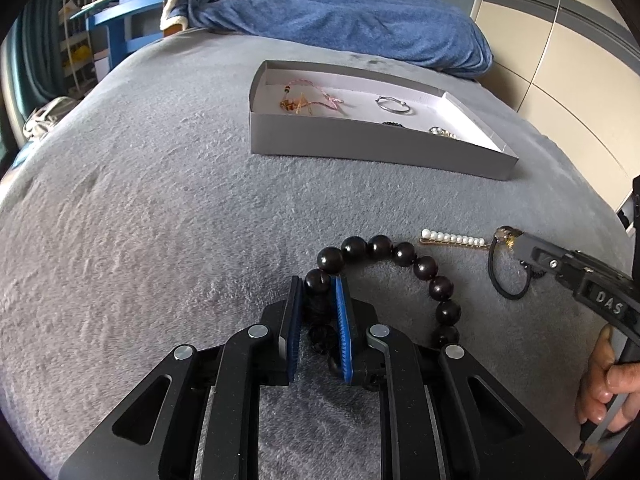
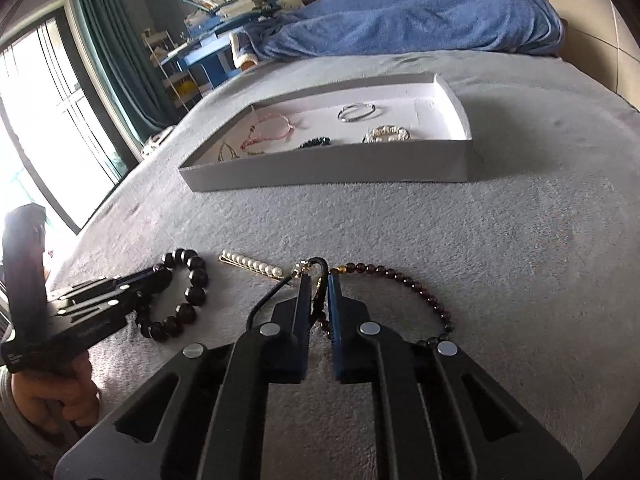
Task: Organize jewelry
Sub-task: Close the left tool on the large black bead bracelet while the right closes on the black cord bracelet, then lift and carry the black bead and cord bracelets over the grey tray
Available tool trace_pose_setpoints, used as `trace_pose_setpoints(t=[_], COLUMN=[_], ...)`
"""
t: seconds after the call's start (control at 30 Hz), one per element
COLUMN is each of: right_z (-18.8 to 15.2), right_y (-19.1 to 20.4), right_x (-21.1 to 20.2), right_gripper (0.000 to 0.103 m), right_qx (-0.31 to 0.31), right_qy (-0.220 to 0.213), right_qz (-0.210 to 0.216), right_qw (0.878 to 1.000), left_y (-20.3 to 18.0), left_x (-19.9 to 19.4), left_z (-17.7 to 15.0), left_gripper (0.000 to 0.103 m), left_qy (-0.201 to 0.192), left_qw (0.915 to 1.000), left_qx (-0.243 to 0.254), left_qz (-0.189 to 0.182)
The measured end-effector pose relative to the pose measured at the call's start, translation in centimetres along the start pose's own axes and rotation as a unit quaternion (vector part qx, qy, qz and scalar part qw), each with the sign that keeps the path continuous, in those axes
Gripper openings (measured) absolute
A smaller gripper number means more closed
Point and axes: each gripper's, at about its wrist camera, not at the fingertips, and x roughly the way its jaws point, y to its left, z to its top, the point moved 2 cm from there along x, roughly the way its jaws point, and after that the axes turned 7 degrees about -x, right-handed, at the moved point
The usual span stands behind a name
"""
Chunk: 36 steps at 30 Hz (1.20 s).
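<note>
A bracelet of large dark beads [image 1: 424, 268] lies on the grey blanket, and my left gripper [image 1: 318, 284] is shut on one side of it. It shows again in the right wrist view, bracelet [image 2: 196, 280] and left gripper [image 2: 154, 274]. My right gripper [image 2: 319, 278] is shut on the gold-charm end of a black cord tie [image 2: 264, 304]. From the left wrist view its tip [image 1: 508, 240] covers the charm and the cord [image 1: 494, 276] loops below. A pearl hair clip [image 1: 452, 239] lies between the two grippers. A thin dark-red bead bracelet [image 2: 400, 276] curves to the right of the right gripper.
A shallow grey box [image 1: 360, 148] stands farther up the bed, holding a pink cord bracelet [image 1: 316, 94], a silver bangle [image 1: 394, 105], a pearl bracelet [image 2: 386, 134] and a dark piece [image 2: 316, 143]. A blue blanket [image 1: 360, 20] lies behind it. A hand [image 1: 608, 392] holds the right gripper's handle.
</note>
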Motion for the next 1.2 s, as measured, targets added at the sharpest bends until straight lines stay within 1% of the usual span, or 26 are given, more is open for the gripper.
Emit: trace_pose_setpoints(t=[0.1, 0.27, 0.33, 0.47, 0.5, 0.53, 0.57, 0.63, 0.77, 0.97, 1.07, 1.2], right_z=[-0.1, -0.2, -0.3, -0.7, -0.7, -0.7, -0.8, -1.0, -1.8, -3.4, -3.5, -3.1], right_y=[-0.1, 0.4, 0.6, 0.5, 0.5, 0.5, 0.6, 0.9, 1.5, 1.9, 2.0, 0.8], right_x=[-0.6, -1.6, -1.6, -1.2, -1.2, -1.3, -1.6, -2.2, -2.6, -2.7, -2.4, -1.7], right_gripper=[0.007, 0.007, 0.007, 0.007, 0.014, 0.023, 0.027, 0.028, 0.028, 0.028, 0.028, 0.028], right_qx=[0.005, -0.003, -0.01, -0.011, -0.011, -0.012, -0.013, -0.017, -0.017, 0.021, 0.037, 0.083], right_qy=[-0.013, -0.031, -0.026, -0.004, -0.004, -0.005, -0.01, -0.017, -0.009, 0.017, 0.024, 0.03], right_qz=[0.002, -0.002, -0.015, -0.042, -0.044, -0.048, -0.049, -0.047, -0.04, -0.012, 0.0, 0.016], right_qw=[1.0, 1.0, 0.999, 0.999, 0.999, 0.999, 0.999, 0.999, 0.999, 1.0, 0.999, 0.996], left_y=[-0.2, -0.3, -0.4, -0.4, -0.4, -0.4, -0.4, -0.4, -0.4, -0.4, -0.4, -0.3], left_x=[0.1, 0.2, 0.2, 0.1, 0.1, 0.1, 0.1, 0.1, 0.1, 0.1, 0.1, 0.1], left_z=[0.0, -0.1, -0.2, -0.2, -0.2, -0.2, -0.2, -0.2, -0.2, -0.2, -0.2, -0.2], left_gripper=[0.017, 0.017, 0.017, 0.017, 0.017, 0.017, 0.017, 0.017, 0.017, 0.017, 0.017, 0.017], left_qy=[0.0, -0.001, -0.001, -0.002, -0.002, -0.002, -0.001, -0.001, -0.001, -0.001, -0.001, -0.001], left_qw=[1.0, 1.0, 0.9999, 0.9999, 0.9999, 0.9999, 0.9999, 0.9999, 0.9999, 0.9999, 0.9999, 0.9999], left_qx=[0.003, 0.006, 0.008, 0.009, 0.009, 0.009, 0.009, 0.009, 0.009, 0.009, 0.009, 0.009], left_qz=[0.003, 0.006, 0.006, 0.007, 0.007, 0.007, 0.007, 0.007, 0.007, 0.007, 0.007, 0.006])
